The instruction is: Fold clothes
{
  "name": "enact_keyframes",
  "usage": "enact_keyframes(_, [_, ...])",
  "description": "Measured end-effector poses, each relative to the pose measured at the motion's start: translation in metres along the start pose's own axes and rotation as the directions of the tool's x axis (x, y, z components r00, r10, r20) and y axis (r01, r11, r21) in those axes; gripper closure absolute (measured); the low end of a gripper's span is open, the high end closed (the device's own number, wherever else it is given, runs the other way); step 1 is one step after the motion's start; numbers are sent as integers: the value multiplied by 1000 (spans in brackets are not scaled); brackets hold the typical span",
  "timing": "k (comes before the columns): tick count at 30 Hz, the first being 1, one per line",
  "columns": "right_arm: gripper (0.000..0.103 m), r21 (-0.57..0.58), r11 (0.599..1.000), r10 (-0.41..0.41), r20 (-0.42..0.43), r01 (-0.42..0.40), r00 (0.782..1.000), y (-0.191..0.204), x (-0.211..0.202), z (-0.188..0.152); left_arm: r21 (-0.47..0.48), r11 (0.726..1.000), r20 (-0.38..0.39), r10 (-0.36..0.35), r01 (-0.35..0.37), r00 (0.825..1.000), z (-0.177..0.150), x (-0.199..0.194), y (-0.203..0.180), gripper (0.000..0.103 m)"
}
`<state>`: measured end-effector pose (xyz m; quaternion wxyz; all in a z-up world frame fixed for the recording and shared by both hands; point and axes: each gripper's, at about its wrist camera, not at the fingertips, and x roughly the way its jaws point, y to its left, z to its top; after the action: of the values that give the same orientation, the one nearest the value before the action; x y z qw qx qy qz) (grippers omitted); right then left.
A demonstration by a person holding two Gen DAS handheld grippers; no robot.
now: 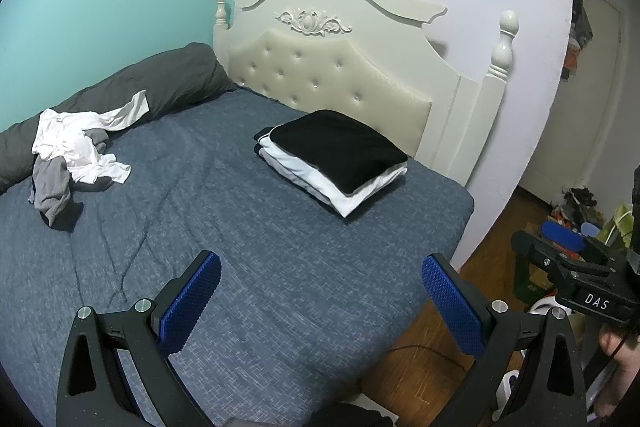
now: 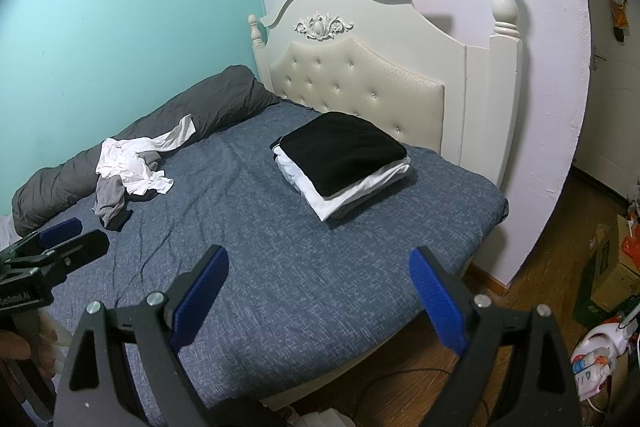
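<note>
A crumpled heap of white and grey clothes (image 1: 76, 155) (image 2: 132, 171) lies at the far left of the blue bedspread (image 1: 248, 267) (image 2: 288, 267). A folded stack (image 1: 332, 159) (image 2: 340, 163), black garment on top of white ones, sits near the headboard. My left gripper (image 1: 320, 291) hovers open over the bed's near part, with nothing between its blue pads. My right gripper (image 2: 318, 287) is open and empty too, above the bed's near corner. Each gripper shows at the edge of the other's view: the right gripper (image 1: 576, 247) and the left gripper (image 2: 60, 239).
A rolled dark grey duvet (image 1: 132, 87) (image 2: 160, 131) runs along the turquoise wall. The cream tufted headboard (image 1: 340, 75) (image 2: 360, 75) stands behind the stack. Wooden floor (image 2: 540, 267) to the right holds boxes and clutter (image 2: 612, 279). A cable (image 2: 400, 375) trails below the bed edge.
</note>
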<state>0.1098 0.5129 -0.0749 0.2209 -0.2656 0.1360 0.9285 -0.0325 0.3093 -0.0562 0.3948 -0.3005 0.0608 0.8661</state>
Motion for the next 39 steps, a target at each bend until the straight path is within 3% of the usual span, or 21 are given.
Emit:
enact_keyframes(19, [1,4,1000,-11,11,11,1000,0,-1,-1,6,1000,1,1,-1,1000,1,-2,-1,0])
enact_keyframes(39, [0,9,1000,-16,3,16,1000,-1,-2,-2,7,1000,2,-5,5,1000,0,-3,-2,0])
